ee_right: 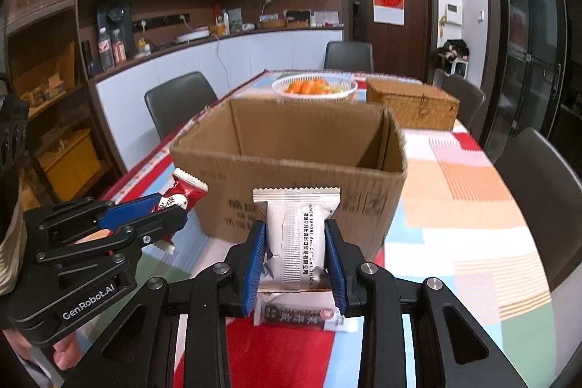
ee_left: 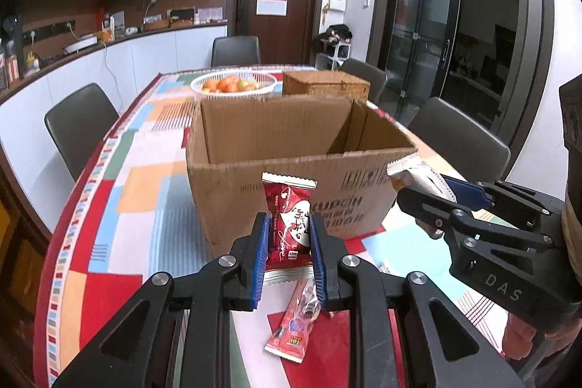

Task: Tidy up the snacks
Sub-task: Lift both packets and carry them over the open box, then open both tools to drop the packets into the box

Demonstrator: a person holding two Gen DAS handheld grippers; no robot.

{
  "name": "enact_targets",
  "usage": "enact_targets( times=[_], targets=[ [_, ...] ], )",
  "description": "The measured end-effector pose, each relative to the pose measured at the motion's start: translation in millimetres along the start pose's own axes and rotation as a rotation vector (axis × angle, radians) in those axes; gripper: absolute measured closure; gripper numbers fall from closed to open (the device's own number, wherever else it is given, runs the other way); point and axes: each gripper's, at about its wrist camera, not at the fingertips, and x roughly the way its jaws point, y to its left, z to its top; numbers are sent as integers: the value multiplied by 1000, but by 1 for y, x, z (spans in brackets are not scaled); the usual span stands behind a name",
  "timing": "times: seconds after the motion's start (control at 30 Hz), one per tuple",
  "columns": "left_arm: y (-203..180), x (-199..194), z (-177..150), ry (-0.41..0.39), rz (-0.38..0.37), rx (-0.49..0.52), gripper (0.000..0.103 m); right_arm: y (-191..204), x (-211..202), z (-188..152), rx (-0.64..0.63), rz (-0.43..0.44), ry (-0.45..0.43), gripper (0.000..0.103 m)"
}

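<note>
Patchwork cloth covers the counter (ee_left: pixel 120 191). Our left tongs (ee_left: pixel 289 250) clamp a red snack packet (ee_left: pixel 291 224) upright; our right tongs (ee_right: pixel 295 260) clamp a silver snack packet (ee_right: pixel 296 235), both level, just before the open cardboard box (ee_right: pixel 291 148).

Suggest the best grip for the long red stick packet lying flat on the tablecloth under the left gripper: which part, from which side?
Take the long red stick packet across its narrow width near the middle, coming from straight above. It lies flat and slanted on the tablecloth, so turn the jaws square to its long axis. The crimped ends look too thin. Both grippers are full: the left gripper holds the red snack packet, the right gripper the silver snack packet.
</note>
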Motion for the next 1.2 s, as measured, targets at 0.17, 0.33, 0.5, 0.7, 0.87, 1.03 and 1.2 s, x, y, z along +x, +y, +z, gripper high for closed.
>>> enact_targets(
  times=[0.17, 0.33, 0.5, 0.7, 0.87, 1.03, 1.2],
  targets=[
    [-4, -9, 14, -41, 7, 17, 80, -2, -10, 14, 3, -4, -43, 70],
    [-6, -15, 29, -72, 18, 33, 80, -5, -14, 27, 8, -2, -75, 70],
    [-6, -16, 43, -90, 26, 42, 80, -10, -11, 38, 20, 4, -89, 70],
    [-3, -7, 61, -90, 40, 60, 80, -17, -3, 54, 19, -5, -96, 70],
    [0, 7, 73, -77, 53, 68, 80, -24, 10, 65, 15, -24, -85, 70],
    [5, 25, 83, -45, 50, 58, 80, -26, 24, 78, -6, -30, -63, 70],
    [11, 41, 92, -16, 42, 49, 80, -27, 38, 88, -25, -31, -43, 70]
  ],
)
